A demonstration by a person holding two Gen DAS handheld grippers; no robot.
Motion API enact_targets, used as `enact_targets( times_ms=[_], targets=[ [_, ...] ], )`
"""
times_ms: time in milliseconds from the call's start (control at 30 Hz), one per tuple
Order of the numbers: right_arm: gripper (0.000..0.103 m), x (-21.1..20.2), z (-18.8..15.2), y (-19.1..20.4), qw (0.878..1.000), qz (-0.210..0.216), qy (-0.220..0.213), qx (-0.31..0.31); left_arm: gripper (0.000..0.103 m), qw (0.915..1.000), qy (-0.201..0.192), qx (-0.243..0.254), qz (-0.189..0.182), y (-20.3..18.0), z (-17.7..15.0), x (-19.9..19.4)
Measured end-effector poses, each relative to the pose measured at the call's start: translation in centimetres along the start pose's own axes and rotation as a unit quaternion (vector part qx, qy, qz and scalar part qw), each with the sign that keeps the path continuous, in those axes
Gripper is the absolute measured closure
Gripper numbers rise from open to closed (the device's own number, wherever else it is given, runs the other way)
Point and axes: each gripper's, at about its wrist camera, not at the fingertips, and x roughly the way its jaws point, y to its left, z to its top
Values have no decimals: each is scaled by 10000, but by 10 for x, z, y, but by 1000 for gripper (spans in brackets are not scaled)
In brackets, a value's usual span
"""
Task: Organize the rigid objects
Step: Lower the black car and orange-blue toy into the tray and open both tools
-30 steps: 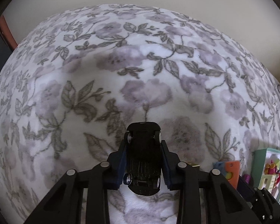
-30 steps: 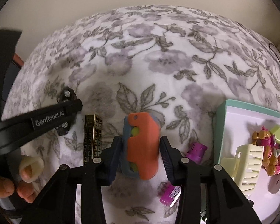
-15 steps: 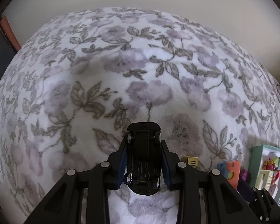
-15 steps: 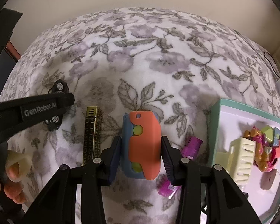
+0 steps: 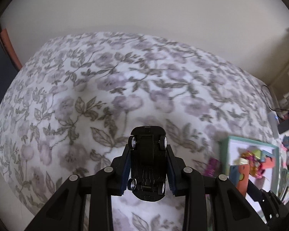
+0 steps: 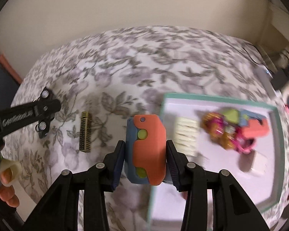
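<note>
My left gripper point(image 5: 147, 165) is shut on a black toy car point(image 5: 147, 163), held upside down with its wheels up, above the floral blanket point(image 5: 106, 96). My right gripper point(image 6: 145, 163) is shut on an orange and blue block toy point(image 6: 146, 150) with green dots, held over the left edge of the teal-rimmed white tray point(image 6: 221, 98). The tray holds a cream comb-like piece point(image 6: 186, 136), pink and yellow trinkets point(image 6: 221, 132) and an orange piece point(image 6: 257, 129). In the left wrist view the tray point(image 5: 248, 140) and the orange toy point(image 5: 241, 179) show at the right.
A brass-coloured ridged bar point(image 6: 85, 132) lies on the blanket left of the orange toy. The left gripper with its car point(image 6: 43, 113) shows at the far left, with a person's fingers point(image 6: 7, 173) below. A purple item point(image 5: 212, 166) lies beside the tray. A wall stands behind the bed.
Both grippers have lifted and swung right. The right gripper with the orange toy now hangs over the tray's left edge; the purple items beneath it are out of its view.
</note>
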Motion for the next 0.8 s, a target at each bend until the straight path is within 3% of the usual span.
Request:
enact_targets(
  times_ms=[233, 400, 800],
  targets=[
    [59, -34, -16, -54, 9981, -99, -224, 563, 68, 9973, -241, 654, -227, -54, -27, -33],
    [59, -43, -27, -94, 9947, -389, -225, 921, 68, 9931, -243, 1078, -402, -95, -49, -41],
    [59, -24, -40, -152, 9853, -646, 308, 1549, 68, 9805, 581, 1779, -607, -172, -105, 1]
  ],
)
